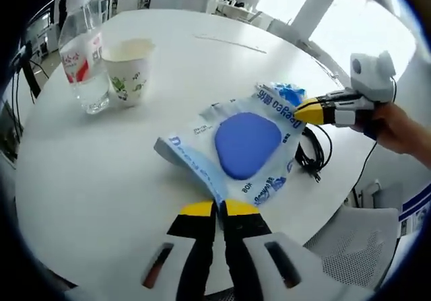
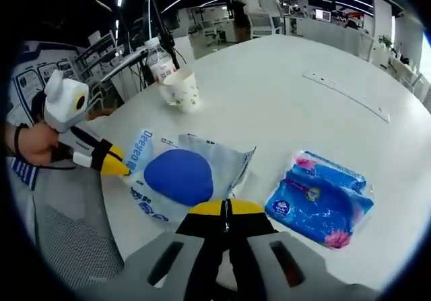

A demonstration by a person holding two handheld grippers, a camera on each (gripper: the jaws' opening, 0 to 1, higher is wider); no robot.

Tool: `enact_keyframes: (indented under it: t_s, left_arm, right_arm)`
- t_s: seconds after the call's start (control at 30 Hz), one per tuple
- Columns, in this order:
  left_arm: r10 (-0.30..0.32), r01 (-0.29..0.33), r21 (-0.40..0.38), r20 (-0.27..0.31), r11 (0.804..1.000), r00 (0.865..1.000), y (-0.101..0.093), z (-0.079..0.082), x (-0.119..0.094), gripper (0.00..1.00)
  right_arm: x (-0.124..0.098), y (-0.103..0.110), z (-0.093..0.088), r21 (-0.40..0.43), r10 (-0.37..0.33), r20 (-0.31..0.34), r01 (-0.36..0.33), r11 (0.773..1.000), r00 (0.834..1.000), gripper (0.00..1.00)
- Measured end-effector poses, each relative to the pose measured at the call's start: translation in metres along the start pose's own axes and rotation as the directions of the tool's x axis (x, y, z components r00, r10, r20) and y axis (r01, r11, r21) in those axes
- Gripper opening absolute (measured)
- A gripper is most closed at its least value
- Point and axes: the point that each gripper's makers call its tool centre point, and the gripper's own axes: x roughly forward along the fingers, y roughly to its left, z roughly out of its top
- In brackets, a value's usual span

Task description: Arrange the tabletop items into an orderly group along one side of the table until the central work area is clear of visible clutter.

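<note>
Round white table (image 1: 202,65) spread wide, with a clear plastic bag holding a blue oval pad (image 1: 246,143) near its edge — pinched at opposite edges by left gripper (image 1: 219,208) and right gripper (image 2: 225,208), jaws pressed together on the film. Beside it, blue-and-pink tissue pack (image 2: 319,196). Farther off, clear water bottle (image 1: 83,62) touching white paper cup (image 1: 128,69) — then black coiled cable (image 1: 311,151) at the rim.

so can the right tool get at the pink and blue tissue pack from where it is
Probably yes: the tissue pack lies in the open on the table beside the right tool, nothing between them, though that tool seems shut on the blue bag.
</note>
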Motion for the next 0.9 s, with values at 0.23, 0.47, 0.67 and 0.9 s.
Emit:
enact_keyframes:
  t_s: [0.23, 0.47, 0.67, 0.9]
  left_arm:
    - [0.007, -0.007, 0.028, 0.009, 1.0, 1.0, 0.006, 0.015, 0.0, 0.0]
    - [0.01, -0.012, 0.057, 0.024, 0.998, 1.0, 0.01, 0.03, 0.0, 0.0]
    - [0.01, -0.012, 0.074, 0.027, 0.997, 1.0, 0.012, 0.039, 0.003, 0.0]
    - [0.012, -0.014, 0.087, 0.028, 0.996, 1.0, 0.017, 0.045, 0.007, 0.0]
  right_arm:
    - [-0.006, 0.003, -0.002, 0.032, -0.016, 0.025, 0.015, 0.999, 1.0, 0.0]
    - [-0.01, 0.002, -0.001, 0.053, -0.025, 0.035, 0.023, 0.998, 0.999, 0.0]
    - [-0.012, 0.002, 0.001, 0.063, -0.031, 0.045, 0.028, 0.998, 0.998, 0.0]
    - [-0.011, 0.0, 0.003, 0.072, -0.037, 0.049, 0.034, 0.997, 0.998, 0.0]
